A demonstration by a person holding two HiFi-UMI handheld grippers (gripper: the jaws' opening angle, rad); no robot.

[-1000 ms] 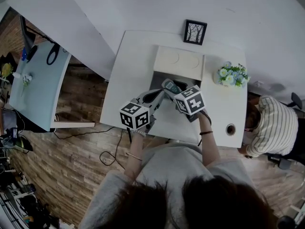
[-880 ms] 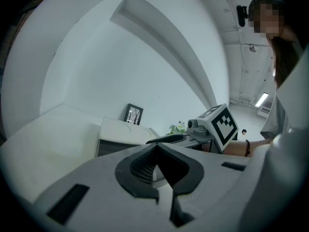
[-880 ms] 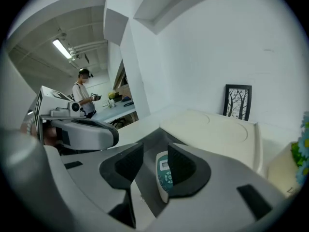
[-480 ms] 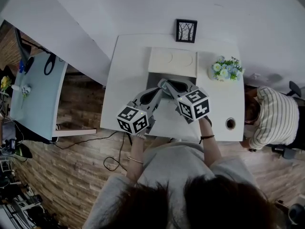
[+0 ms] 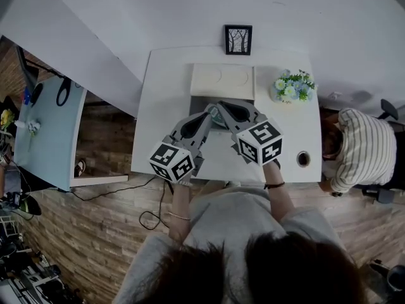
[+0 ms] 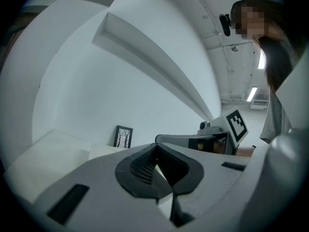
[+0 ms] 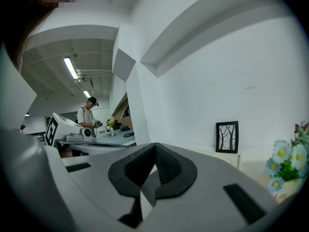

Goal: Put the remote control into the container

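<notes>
Head view looks down on a white rectangular table (image 5: 158, 106), where a grey open-topped container (image 5: 197, 101) sits in front of a cream flat lid (image 5: 221, 81). A slim grey remote control (image 5: 214, 113) lies inside the container, mostly hidden behind the gripper tips. The left gripper (image 5: 205, 117) is fully closed and empty. The right gripper (image 5: 223, 106) has just been closing; its pads now meet with nothing between them.

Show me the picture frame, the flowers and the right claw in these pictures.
picture frame (image 5: 238, 40): head view, middle of its tree print.
flowers (image 5: 290, 86): head view, middle of the bunch.
right claw (image 7: 154, 151): right gripper view, where its shut tips meet.
</notes>
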